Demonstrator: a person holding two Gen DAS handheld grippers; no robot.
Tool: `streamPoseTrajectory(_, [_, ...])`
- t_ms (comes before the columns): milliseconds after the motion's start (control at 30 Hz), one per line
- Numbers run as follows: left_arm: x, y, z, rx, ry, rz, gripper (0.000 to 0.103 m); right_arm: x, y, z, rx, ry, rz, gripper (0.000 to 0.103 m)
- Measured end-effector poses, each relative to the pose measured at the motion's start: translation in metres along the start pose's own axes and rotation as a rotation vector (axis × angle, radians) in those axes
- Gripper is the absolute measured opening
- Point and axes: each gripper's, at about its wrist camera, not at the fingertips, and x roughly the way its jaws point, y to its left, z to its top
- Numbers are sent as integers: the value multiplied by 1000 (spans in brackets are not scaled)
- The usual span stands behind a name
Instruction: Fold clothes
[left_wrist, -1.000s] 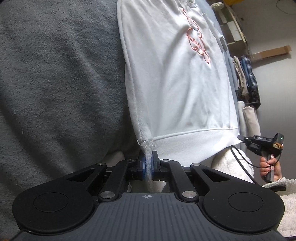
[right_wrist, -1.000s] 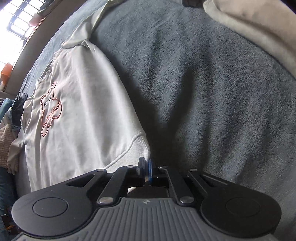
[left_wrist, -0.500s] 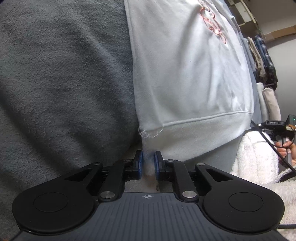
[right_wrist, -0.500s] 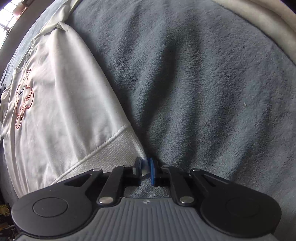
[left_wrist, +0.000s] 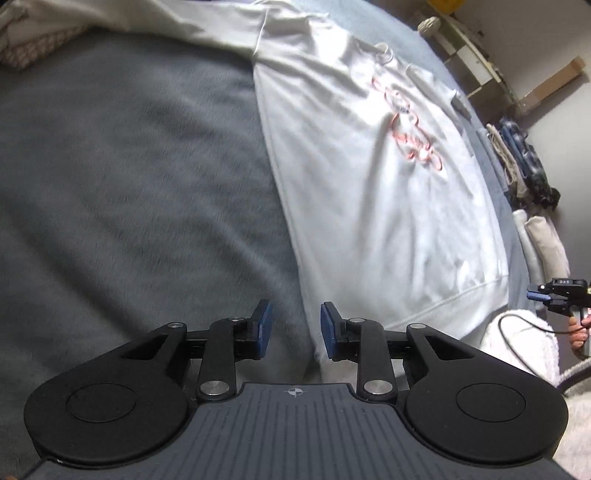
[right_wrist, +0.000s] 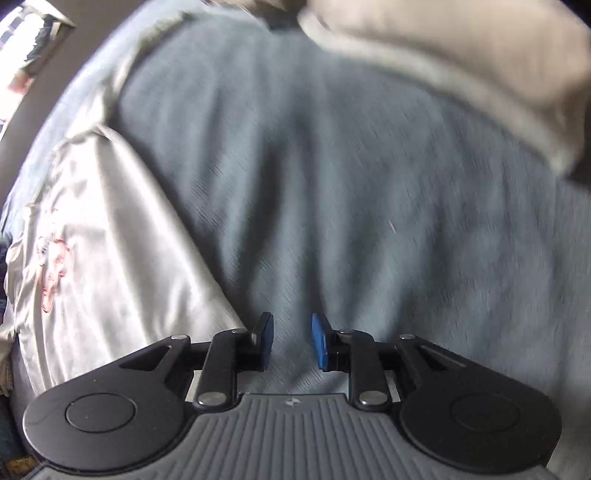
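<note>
Both sets of jaws now apart, where a second ago each pinched a hem corner of the sweatshirt (left_wrist: 369, 192); hem let go and cameras pulled back and up, so more of the garment in view.

Left gripper (left_wrist: 294, 328): blue pads (left_wrist: 264, 326) spread wide, nothing between them, hanging just above the near left hem corner, with the side seam running away up the middle of the left view. Right gripper (right_wrist: 291, 339): pads (right_wrist: 318, 341) likewise apart and empty, over bare blanket (right_wrist: 351, 192) just beside the right hem corner.

Sweatshirt white, spread flat and face up on the grey blanket, red outline print (left_wrist: 410, 125) on the chest, ribbed hem (left_wrist: 454, 299) toward the cameras, collar at the far end. One sleeve stretched out to the far left in the left view. Same garment at the left edge of the right view (right_wrist: 107, 251), blurred by motion.

At the right edge of the left view, the other gripper's black body, held by a hand (left_wrist: 580, 332), cable trailing, over a fluffy white sleeve (left_wrist: 524, 343). Beyond the bed, a row of folded clothes (left_wrist: 524, 170) along the wall. In the right view, a cream fabric mass (right_wrist: 461, 62) at top right; what it is, impossible to tell.
</note>
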Motion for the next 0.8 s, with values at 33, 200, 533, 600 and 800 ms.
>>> streamPoseTrajectory(33, [5, -4, 9, 4, -25, -8, 34, -5, 14, 4, -47, -36, 12, 25])
streamPoseTrajectory(200, [43, -34, 39, -21, -154, -13, 35, -10, 93, 20, -275, -184, 51, 25])
streamPoseTrajectory(533, [86, -45, 56, 31, -227, -6, 35, 69, 253, 22, -570, -177, 177, 25])
streamPoseTrajectory(600, [78, -27, 60, -5, -270, -6, 35, 87, 269, 23, -578, -150, 204, 25])
streamPoseTrajectory(800, [47, 33, 76, -138, -417, 1, 36, 147, 285, 29, -510, -123, 227, 24])
